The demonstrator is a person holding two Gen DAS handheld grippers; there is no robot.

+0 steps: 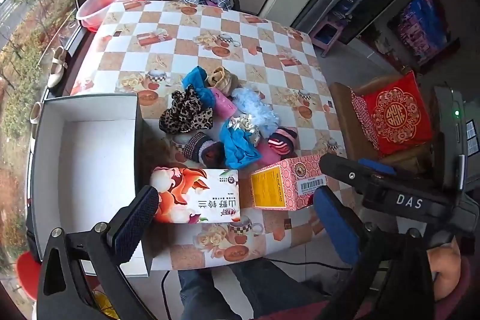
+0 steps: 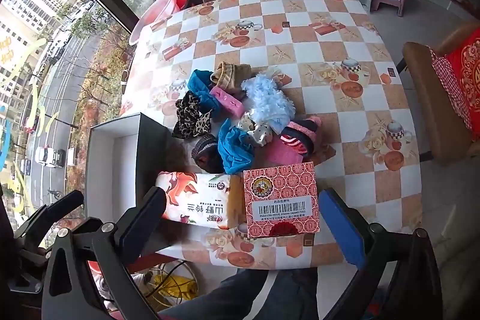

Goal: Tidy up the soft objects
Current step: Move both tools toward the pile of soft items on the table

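Above the checkered table (image 1: 192, 29), my grippers (image 1: 237, 218) (image 2: 240, 218) hang wide and empty, sorting unstarted; next, scrunchies (image 1: 186, 116) into box (image 1: 90, 110).

I see a table (image 1: 192, 29) under a checkered cloth printed with teapots and roses. Mid-table lies a heap of soft items (image 1: 222, 122): leopard scrunchie (image 1: 186, 114), blue cloths (image 1: 238, 146), pale blue fluff (image 1: 258, 107), pink roll (image 1: 223, 104), striped socks (image 1: 282, 140). At my near edge sit a floral pack (image 1: 195, 195) and a pink box (image 1: 288, 182) just beside it; an open white box (image 1: 87, 167) stands at the left edge.
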